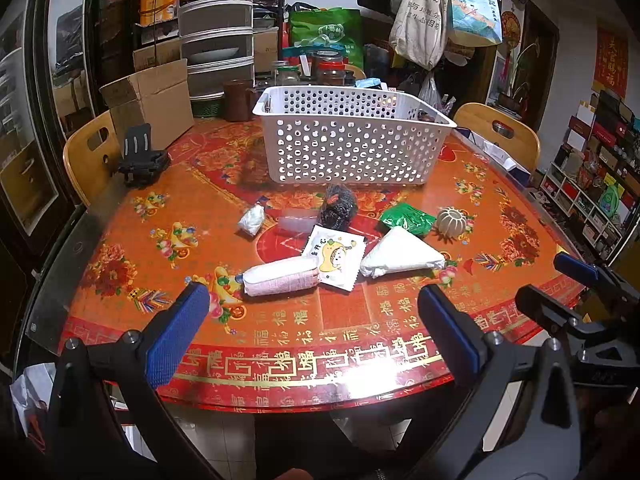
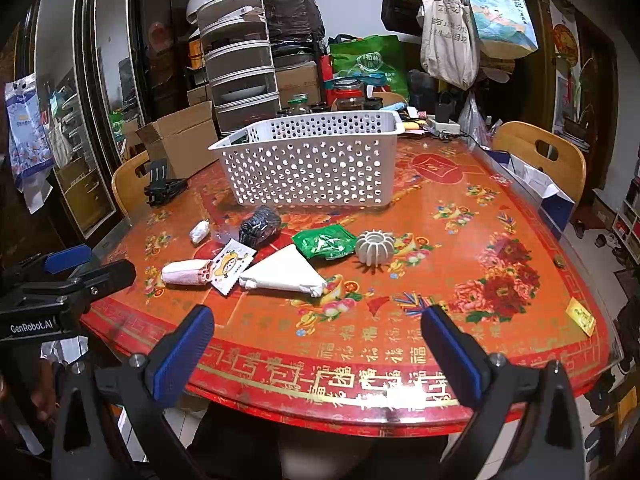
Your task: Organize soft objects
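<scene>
A white perforated basket point(image 1: 352, 148) point(image 2: 308, 168) stands at the back of the round table. Before it lie soft items: a pink-white roll point(image 1: 280, 276) point(image 2: 186, 272), a cartoon sachet point(image 1: 336, 258) point(image 2: 230, 266), a white triangular pack point(image 1: 400, 258) point(image 2: 284, 272), a green packet point(image 1: 406, 218) point(image 2: 326, 242), a dark knitted bundle point(image 1: 338, 206) point(image 2: 260, 226), a small white wad point(image 1: 252, 220) point(image 2: 200, 231) and a grey ribbed pumpkin shape point(image 1: 452, 222) point(image 2: 376, 250). My left gripper point(image 1: 316, 328) and right gripper point(image 2: 318, 352) are open and empty, over the table's near edge.
A cardboard box point(image 1: 154, 100) and a black clamp stand point(image 1: 140, 156) sit at the table's left back. Jars, stacked drawers point(image 1: 216, 28) and bags crowd behind the basket. Wooden chairs point(image 1: 504, 132) stand left and right. A blue-white bag point(image 2: 536, 188) lies at the right edge.
</scene>
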The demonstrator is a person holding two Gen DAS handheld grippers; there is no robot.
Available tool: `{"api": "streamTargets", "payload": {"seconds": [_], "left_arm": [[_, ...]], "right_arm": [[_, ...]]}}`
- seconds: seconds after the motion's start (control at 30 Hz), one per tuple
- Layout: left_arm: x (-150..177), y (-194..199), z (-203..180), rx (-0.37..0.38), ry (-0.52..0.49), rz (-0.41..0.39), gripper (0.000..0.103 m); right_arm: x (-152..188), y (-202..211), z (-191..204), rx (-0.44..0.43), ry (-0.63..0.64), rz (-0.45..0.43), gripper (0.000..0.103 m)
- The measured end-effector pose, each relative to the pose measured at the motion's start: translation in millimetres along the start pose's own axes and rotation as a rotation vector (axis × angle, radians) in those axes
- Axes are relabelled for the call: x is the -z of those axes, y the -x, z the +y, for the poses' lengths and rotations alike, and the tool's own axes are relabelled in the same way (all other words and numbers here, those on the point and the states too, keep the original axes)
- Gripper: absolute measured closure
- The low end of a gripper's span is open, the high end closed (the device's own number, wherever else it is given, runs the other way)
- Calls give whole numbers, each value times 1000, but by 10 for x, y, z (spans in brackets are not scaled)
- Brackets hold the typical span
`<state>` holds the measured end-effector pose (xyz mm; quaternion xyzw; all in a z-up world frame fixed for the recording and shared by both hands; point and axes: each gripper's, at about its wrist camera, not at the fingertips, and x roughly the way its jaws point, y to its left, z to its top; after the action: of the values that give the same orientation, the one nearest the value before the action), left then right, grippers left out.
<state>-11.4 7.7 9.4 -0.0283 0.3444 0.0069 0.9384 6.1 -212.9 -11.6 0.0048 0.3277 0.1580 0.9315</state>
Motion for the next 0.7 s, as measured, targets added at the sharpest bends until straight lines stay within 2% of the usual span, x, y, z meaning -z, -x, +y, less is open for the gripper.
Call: {"api": "streamTargets", "payload": {"seconds": [0.7], "left_arm": [[0, 5, -2, 3, 2, 0, 0]], "right_arm": [[-18, 14, 27, -4, 5, -7, 0]]}}
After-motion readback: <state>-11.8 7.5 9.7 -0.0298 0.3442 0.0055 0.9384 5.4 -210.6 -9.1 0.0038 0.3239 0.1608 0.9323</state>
